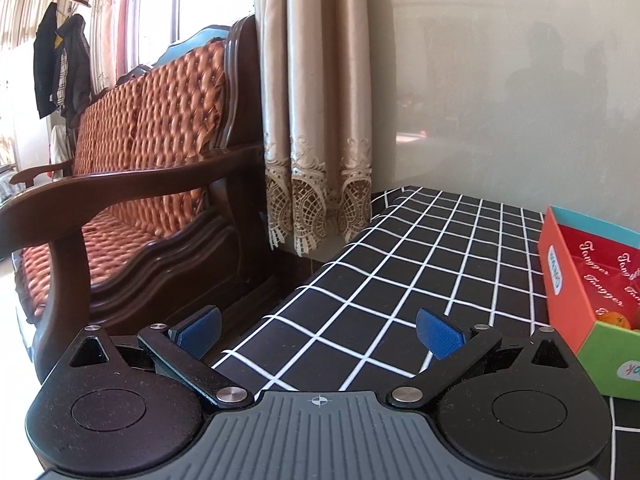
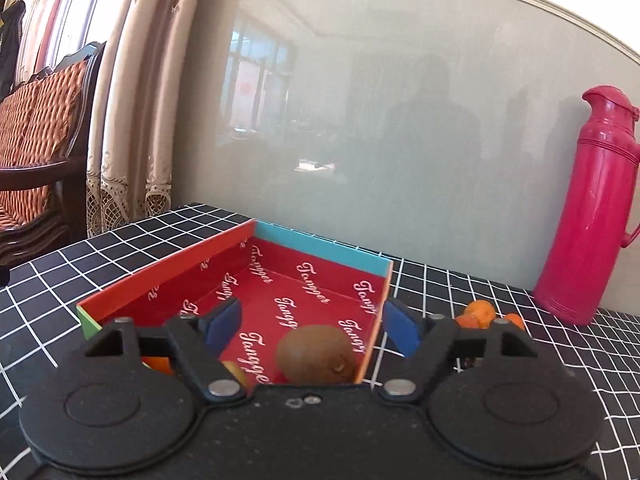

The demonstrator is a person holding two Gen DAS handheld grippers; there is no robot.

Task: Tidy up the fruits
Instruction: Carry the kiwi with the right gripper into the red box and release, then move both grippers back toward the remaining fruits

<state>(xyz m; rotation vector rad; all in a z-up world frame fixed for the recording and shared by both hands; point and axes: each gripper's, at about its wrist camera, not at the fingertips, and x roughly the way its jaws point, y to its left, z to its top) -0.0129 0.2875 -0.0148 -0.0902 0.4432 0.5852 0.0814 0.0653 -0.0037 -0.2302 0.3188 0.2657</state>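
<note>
A red cardboard box (image 2: 168, 276) with white lettering inside sits on the black checked tablecloth (image 2: 120, 236). A brown kiwi (image 2: 316, 354) lies in its near right corner, between the blue fingertips (image 2: 402, 330) of my open right gripper (image 2: 312, 326), which hovers over the box's near end. An orange fruit (image 2: 158, 364) and a yellowish fruit (image 2: 236, 372) lie partly hidden at the near left. Several small orange fruits (image 2: 482, 314) lie outside, right of the box. My left gripper (image 1: 320, 330) is open and empty over the cloth, left of the box (image 1: 568, 276), where an orange fruit (image 1: 616, 319) shows.
A tall pink thermos (image 2: 592, 216) stands at the back right against the grey wall panel (image 2: 400, 140). A wooden sofa with orange cushions (image 1: 132, 184) and a beige curtain (image 1: 316, 100) stand left of the table edge (image 1: 304, 280).
</note>
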